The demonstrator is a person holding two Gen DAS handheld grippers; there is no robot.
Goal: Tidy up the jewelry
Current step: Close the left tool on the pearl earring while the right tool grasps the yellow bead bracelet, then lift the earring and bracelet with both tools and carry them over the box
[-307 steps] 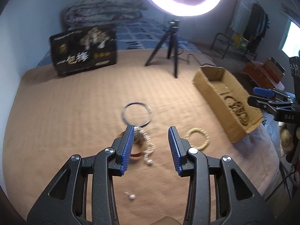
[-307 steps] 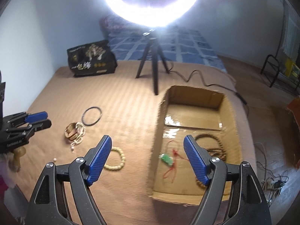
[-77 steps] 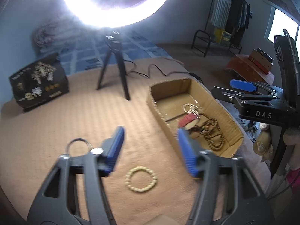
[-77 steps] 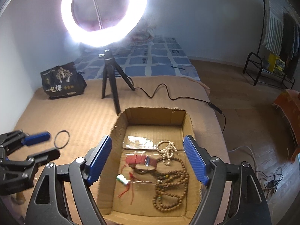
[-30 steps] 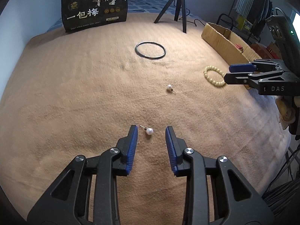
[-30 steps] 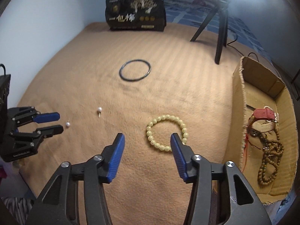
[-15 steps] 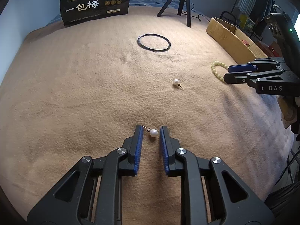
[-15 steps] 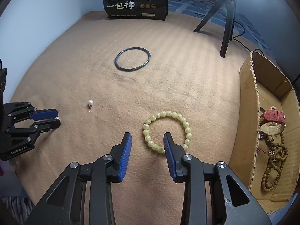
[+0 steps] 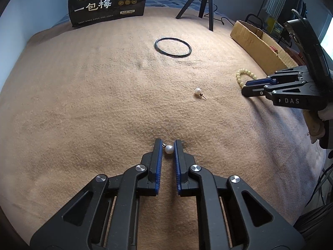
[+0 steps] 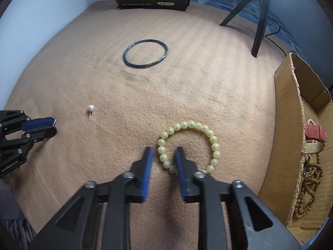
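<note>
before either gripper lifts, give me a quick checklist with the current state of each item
1. Pearl earring sits between left gripper fingers: ok.
2. Left jaws clamped on it: not ok, small gaps remain.
3. Right gripper straddles the bead bracelet strand: ok.
4. Right jaws closed on beads: not ok.
5. Second pearl earring and dark bangle clear of both grippers: ok.
6. Cardboard box has room: ok.
</note>
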